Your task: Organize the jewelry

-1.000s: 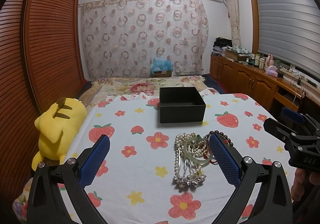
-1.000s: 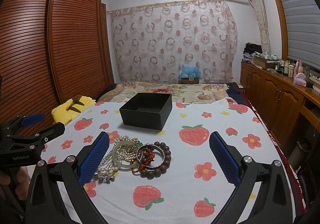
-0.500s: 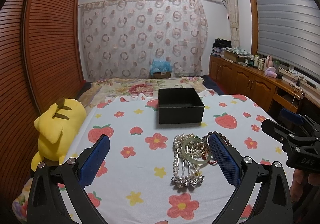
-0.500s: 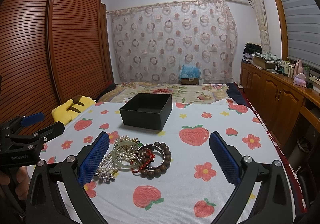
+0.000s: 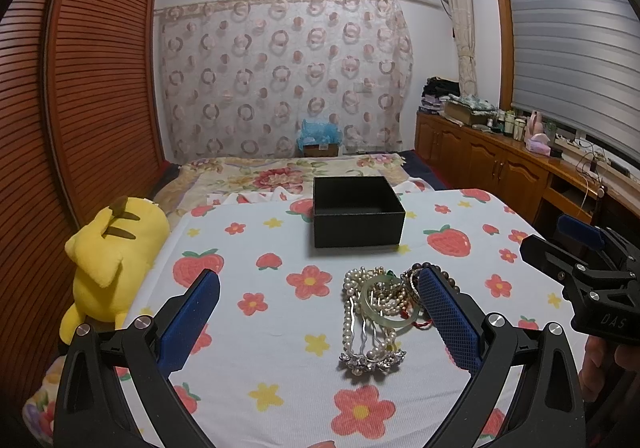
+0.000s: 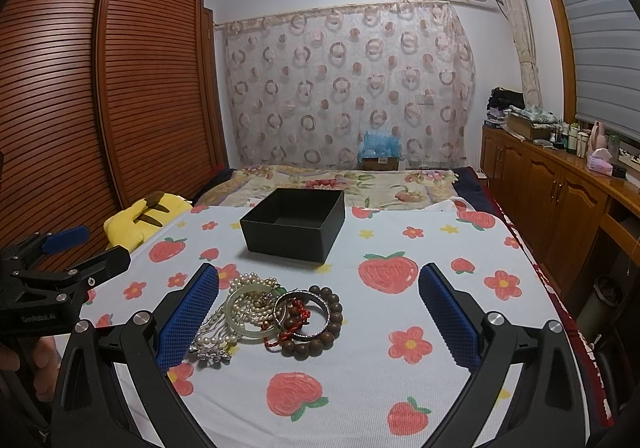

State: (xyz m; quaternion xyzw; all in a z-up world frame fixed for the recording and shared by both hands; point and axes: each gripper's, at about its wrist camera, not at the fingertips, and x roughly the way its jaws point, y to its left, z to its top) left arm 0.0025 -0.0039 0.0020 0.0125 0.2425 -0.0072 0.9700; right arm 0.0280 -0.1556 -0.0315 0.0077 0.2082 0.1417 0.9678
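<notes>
A pile of jewelry lies on the strawberry-print cloth: a pale green jade bangle, white pearl strands, a silver hair comb, a brown wooden bead bracelet and a silver bangle with red cord. Behind it stands an open, empty black box. My left gripper is open, with the pile just inside its right finger. My right gripper is open too, the pile beside its left finger. Neither holds anything.
A yellow plush toy lies at the bed's left edge by the slatted wardrobe. Wooden cabinets line the right wall. A floral quilt covers the bed's far end. A hand grips the left tool.
The left wrist view has shifted slightly, so the box and pile sit a little lower-left in frame. The right view is unchanged and both grippers stay open.
</notes>
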